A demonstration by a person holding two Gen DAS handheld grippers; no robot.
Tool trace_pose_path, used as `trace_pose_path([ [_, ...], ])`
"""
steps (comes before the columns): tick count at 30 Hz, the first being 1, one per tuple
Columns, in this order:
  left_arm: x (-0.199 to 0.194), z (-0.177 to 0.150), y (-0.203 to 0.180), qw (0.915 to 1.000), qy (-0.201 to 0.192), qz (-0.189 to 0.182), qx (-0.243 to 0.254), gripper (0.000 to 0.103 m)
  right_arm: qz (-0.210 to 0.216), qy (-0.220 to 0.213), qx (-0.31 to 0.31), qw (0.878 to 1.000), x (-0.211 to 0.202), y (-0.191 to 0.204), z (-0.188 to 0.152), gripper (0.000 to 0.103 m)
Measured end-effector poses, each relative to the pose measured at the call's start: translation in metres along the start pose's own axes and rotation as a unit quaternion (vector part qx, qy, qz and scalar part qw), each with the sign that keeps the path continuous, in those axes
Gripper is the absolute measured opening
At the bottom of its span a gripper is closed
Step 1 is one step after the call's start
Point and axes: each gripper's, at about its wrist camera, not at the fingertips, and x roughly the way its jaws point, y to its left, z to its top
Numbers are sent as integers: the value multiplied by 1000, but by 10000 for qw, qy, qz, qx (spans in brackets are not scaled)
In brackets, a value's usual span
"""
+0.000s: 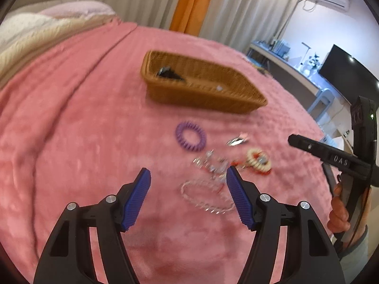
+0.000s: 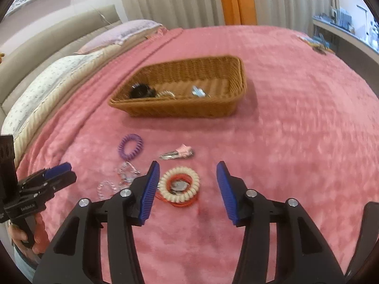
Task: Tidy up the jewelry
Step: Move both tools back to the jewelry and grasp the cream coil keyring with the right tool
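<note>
Cream coil hair tie (image 2: 179, 184) over red bands, purple coil tie (image 2: 131, 146), both tools (image 1: 188, 177) (image 2: 187, 172) spread, empty.

My left wrist camera looks steeply down along my fingers at the pink blanket (image 1: 71, 142), close above it, facing the wicker basket (image 1: 201, 94). My right wrist camera looks down likewise from just beside it. Both share the basket (image 2: 184, 108) and purple coil hair tie (image 1: 190, 136).
</note>
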Motion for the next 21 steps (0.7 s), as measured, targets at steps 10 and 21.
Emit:
trace_pose_path([
  [10, 33, -15, 8, 9990, 429, 106, -103, 60, 227, 568, 183, 9980, 46, -24, -10, 23],
  [21, 39, -18, 10, 9987, 479, 99, -157, 59, 45, 767, -423, 9961, 63, -3, -11, 19],
])
